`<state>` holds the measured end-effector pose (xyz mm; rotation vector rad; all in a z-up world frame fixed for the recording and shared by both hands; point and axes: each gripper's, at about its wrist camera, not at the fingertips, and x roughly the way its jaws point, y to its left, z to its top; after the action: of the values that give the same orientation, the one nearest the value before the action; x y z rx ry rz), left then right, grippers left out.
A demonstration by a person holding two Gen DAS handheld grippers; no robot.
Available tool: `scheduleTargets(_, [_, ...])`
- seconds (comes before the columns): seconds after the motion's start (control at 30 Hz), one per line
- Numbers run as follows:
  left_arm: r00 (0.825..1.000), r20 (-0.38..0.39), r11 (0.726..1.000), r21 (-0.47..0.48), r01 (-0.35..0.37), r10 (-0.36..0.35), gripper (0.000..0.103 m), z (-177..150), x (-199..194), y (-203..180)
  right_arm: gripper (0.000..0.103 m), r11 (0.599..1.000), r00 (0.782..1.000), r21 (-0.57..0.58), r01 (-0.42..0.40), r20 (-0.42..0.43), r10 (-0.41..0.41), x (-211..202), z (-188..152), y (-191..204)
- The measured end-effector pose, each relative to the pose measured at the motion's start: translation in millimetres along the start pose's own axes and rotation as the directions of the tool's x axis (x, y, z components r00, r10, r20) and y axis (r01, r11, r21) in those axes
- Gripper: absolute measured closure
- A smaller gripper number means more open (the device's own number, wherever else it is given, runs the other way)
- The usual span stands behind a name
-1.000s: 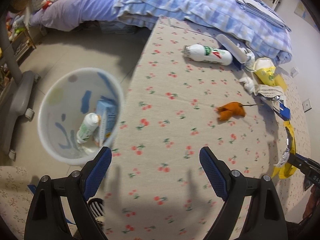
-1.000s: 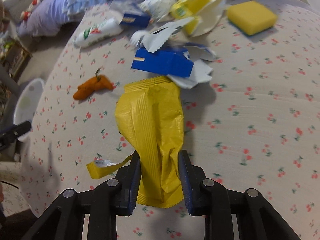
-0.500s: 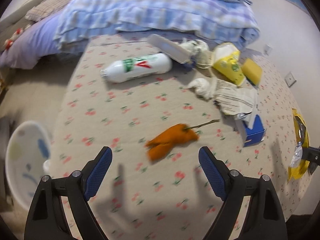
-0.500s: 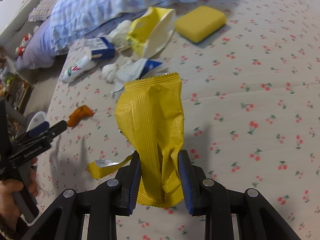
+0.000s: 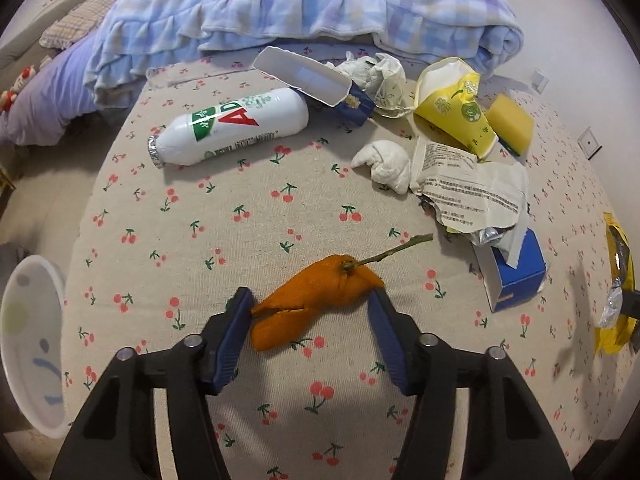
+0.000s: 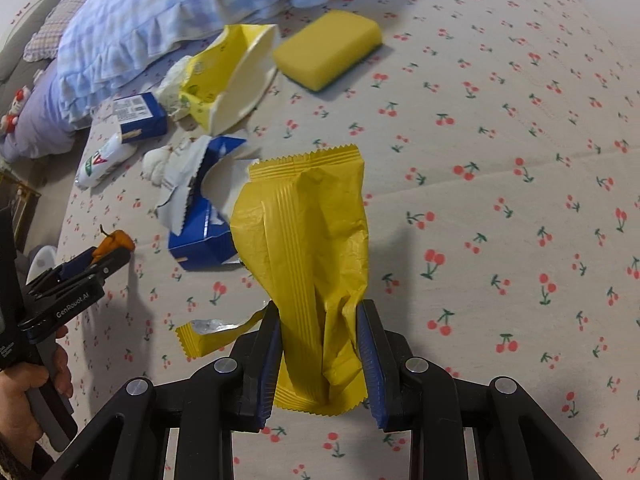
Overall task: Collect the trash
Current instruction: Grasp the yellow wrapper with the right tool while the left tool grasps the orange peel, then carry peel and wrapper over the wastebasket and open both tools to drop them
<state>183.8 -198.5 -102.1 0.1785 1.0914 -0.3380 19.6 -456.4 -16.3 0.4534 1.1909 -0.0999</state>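
An orange peel [image 5: 320, 292] with a stem lies on the cherry-print bed cover [image 5: 240, 240]. My left gripper [image 5: 311, 299] points down at it and its jaws are closing, the blue pads [image 5: 236, 320] standing at the peel's two ends with no squeeze showing. In the right wrist view the left gripper [image 6: 116, 258] is at the far left, in a hand, with the peel [image 6: 116, 240] just beyond it. My right gripper [image 6: 318, 312] is shut on a crumpled yellow wrapper [image 6: 308, 232], held above the cover; the same wrapper [image 5: 618, 280] shows at the right edge of the left view.
More litter lies beyond: a white bottle [image 5: 232, 128], a blue box [image 5: 516, 276], torn printed paper [image 5: 468, 188], a yellow paper cup [image 5: 456, 108], a yellow sponge [image 5: 512, 124], crumpled tissue [image 5: 384, 160]. A blue blanket [image 5: 304, 4] is at the back. A white bin [image 5: 28, 320] stands on the floor, left.
My left gripper swung from over the bin to the peel, came down around it and narrowed its jaws. The right gripper drifted across the cover, still holding the wrapper.
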Motion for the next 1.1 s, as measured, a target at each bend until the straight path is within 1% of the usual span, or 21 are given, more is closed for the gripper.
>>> scheduleTargets(0.03, [1.000, 0.000, 1.000, 0.001, -0.008, 0.008, 0.049, 0.3, -0.1, -1.6, 0.070, 1.000, 1.000, 0.000, 0.002, 0.000, -0.002, 0.0, 0.0, -0.7])
scheduleTargets(0.17, [1.000, -0.006, 1.000, 0.003, -0.020, 0.020, 0.076, 1.0, -2.8, -2.7, 0.070, 1.000, 1.000, 0.000, 0.006, 0.001, -0.006, -0.2, -0.7, -0.7])
scheduleTargets(0.3, [1.000, -0.021, 1.000, -0.012, -0.003, 0.003, 0.085, -0.4, -6.0, -2.9, 0.070, 1.000, 1.000, -0.005, 0.010, 0.005, -0.010, -1.1, -1.3, 3.4])
scheduleTargets(0.43, [0.999, -0.031, 0.999, -0.032, 0.024, -0.025, 0.088, -2.3, -11.4, -2.4, 0.070, 1.000, 1.000, -0.011, 0.007, 0.011, -0.007, -1.7, -0.2, 9.0])
scheduleTargets(0.73, [0.997, -0.021, 0.994, -0.077, 0.078, -0.080, 0.089, -8.4, -29.4, 3.8, 0.070, 0.999, 0.999, -0.044, -0.008, 0.033, 0.010, -6.9, 0.7, 31.7])
scheduleTargets(0.93, [0.995, -0.009, 0.990, -0.101, 0.100, -0.101, 0.089, -12.3, -41.7, 14.4, 0.070, 0.998, 0.999, -0.061, -0.022, 0.040, 0.025, -7.0, 1.1, 47.0])
scheduleTargets(1.1, [0.993, -0.004, 0.983, -0.142, 0.119, -0.121, 0.089, -17.2, -51.2, 30.6, 0.070, 0.997, 0.998, -0.071, -0.038, 0.040, 0.041, -4.3, 3.0, 62.5])
